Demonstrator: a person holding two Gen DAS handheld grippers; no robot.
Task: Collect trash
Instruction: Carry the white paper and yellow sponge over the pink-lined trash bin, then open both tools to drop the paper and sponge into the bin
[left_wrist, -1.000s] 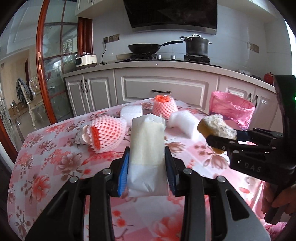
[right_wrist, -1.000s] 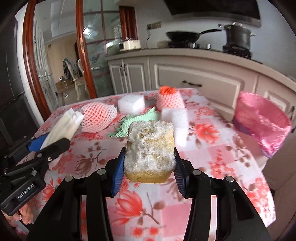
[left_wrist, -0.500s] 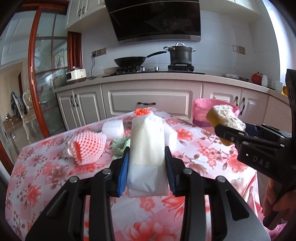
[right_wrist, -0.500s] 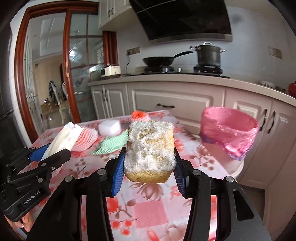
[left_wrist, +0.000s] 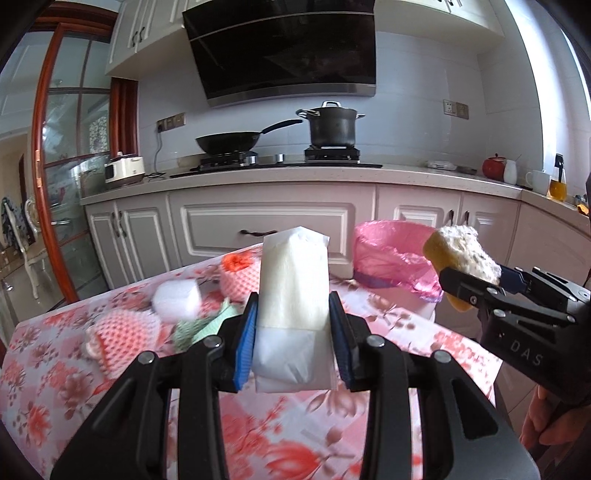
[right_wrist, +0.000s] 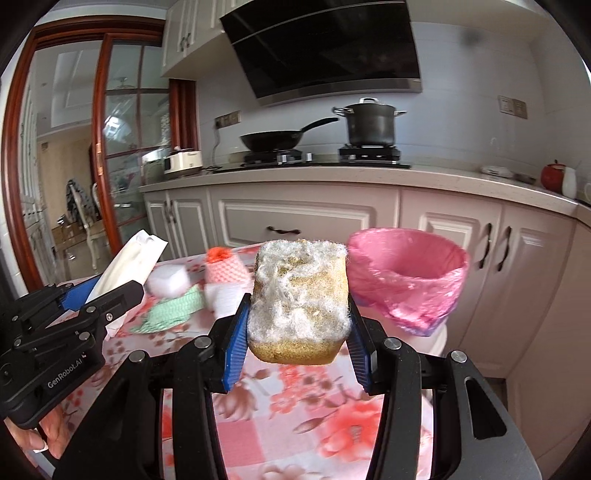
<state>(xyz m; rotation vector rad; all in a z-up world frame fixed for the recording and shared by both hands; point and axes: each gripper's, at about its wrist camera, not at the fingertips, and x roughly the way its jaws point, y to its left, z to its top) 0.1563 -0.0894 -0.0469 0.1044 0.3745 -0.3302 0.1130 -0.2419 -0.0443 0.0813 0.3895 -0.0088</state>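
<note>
Fingers of both grippers pinch trash: right gripper (right_wrist: 297, 325) clamps a worn sponge (right_wrist: 300, 301), left gripper (left_wrist: 291, 332) clamps a white paper packet (left_wrist: 293, 291), its long axis running along the fingers. Pink-lined bin (right_wrist: 406, 275) stands ahead-right off the table (right_wrist: 258, 413) edge; right gripper looks nearer, so the sponge likely drops first

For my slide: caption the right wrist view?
Right gripper carries a worn sponge toward the pink-lined bin.
</note>
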